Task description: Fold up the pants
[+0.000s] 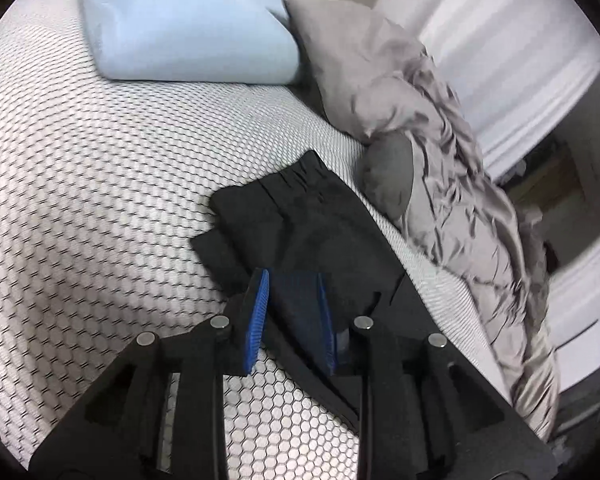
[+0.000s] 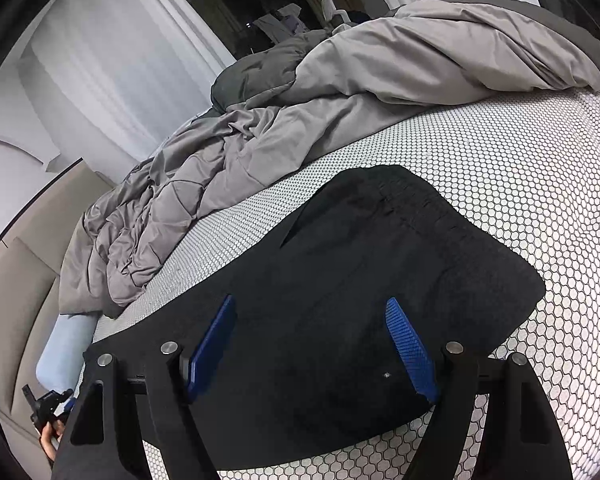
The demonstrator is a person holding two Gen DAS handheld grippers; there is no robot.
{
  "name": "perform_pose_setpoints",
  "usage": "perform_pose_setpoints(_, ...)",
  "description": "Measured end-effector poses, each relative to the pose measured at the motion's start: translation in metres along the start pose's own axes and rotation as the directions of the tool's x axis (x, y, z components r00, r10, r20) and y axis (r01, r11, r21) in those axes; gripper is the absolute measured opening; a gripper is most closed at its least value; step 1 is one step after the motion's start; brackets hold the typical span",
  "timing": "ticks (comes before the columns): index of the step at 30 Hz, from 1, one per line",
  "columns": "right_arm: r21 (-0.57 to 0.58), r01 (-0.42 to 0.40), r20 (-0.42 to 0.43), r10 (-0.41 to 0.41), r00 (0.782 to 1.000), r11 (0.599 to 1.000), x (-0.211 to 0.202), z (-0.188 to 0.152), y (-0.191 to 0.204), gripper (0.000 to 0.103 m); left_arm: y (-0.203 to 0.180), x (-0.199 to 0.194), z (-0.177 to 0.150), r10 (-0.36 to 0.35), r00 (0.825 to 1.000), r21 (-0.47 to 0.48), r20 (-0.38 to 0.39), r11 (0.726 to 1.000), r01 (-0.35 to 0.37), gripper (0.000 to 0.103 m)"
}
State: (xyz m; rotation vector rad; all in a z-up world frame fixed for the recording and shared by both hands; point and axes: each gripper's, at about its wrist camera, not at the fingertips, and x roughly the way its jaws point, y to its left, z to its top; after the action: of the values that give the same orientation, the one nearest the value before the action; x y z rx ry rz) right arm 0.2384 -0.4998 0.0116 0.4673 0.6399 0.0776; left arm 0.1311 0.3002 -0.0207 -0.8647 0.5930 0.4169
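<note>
Black pants (image 1: 300, 216) lie folded on the honeycomb-patterned mattress (image 1: 100, 200), waistband at the far end. My left gripper (image 1: 293, 276) hovers over their near part with its blue pads (image 1: 260, 300) a narrow gap apart. Dark fabric shows in that gap, and the pads do not seem to press on it. In the right wrist view the pants (image 2: 380, 260) spread as a broad dark shape. My right gripper (image 2: 310, 302) stands wide open just above them, holding nothing. The other gripper (image 2: 44, 404), in a hand, shows at the lower left edge.
A rumpled grey duvet (image 1: 440, 152) is heaped along the bed's far side (image 2: 300, 112), close to the pants. A light blue pillow (image 1: 188, 24) lies at the head of the bed. White curtains (image 2: 112, 60) hang behind.
</note>
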Motion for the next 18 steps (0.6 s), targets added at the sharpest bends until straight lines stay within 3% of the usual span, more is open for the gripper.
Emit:
perform_pose_setpoints(2, 0.000, -0.001, 0.001, 0.001, 1.000, 1.000, -0.001, -0.001, 0.002, 0.079, 0.002, 0.016, -0.001, 0.026, 0.998, -0.025, -0.055, 0.999, -0.027, 0.020)
perform_pose_setpoints(5, 0.000, 0.001, 0.002, -0.001, 1.000, 1.000, -0.001, -0.001, 0.002, 0.079, 0.022, 0.042, -0.002, -0.032, 0.989, -0.158, -0.145, 0.987, 0.008, 0.020)
perform_pose_setpoints(8, 0.003, 0.004, 0.001, -0.004, 1.000, 1.000, 0.000, 0.000, 0.002, 0.079, 0.020, 0.046, 0.003, -0.047, 0.992, -0.176, -0.113, 0.984, 0.026, 0.020)
perform_pose_setpoints(10, 0.002, 0.006, -0.001, -0.006, 1.000, 1.000, 0.000, -0.001, 0.002, 0.079, 0.021, 0.042, 0.004, -0.041, 0.996, -0.155, -0.086, 0.987, 0.027, 0.001)
perform_pose_setpoints(15, 0.002, 0.009, 0.003, -0.009, 1.000, 1.000, -0.002, 0.001, -0.001, 0.079, 0.010, 0.014, 0.006, -0.054, 0.998, -0.086, -0.022, 0.995, 0.052, 0.000)
perform_pose_setpoints(18, 0.010, 0.010, 0.014, -0.010, 1.000, 1.000, -0.005, 0.003, -0.005, 0.079, 0.008, 0.000, 0.003, -0.017, 1.000, -0.049, -0.012, 0.999, 0.016, 0.000)
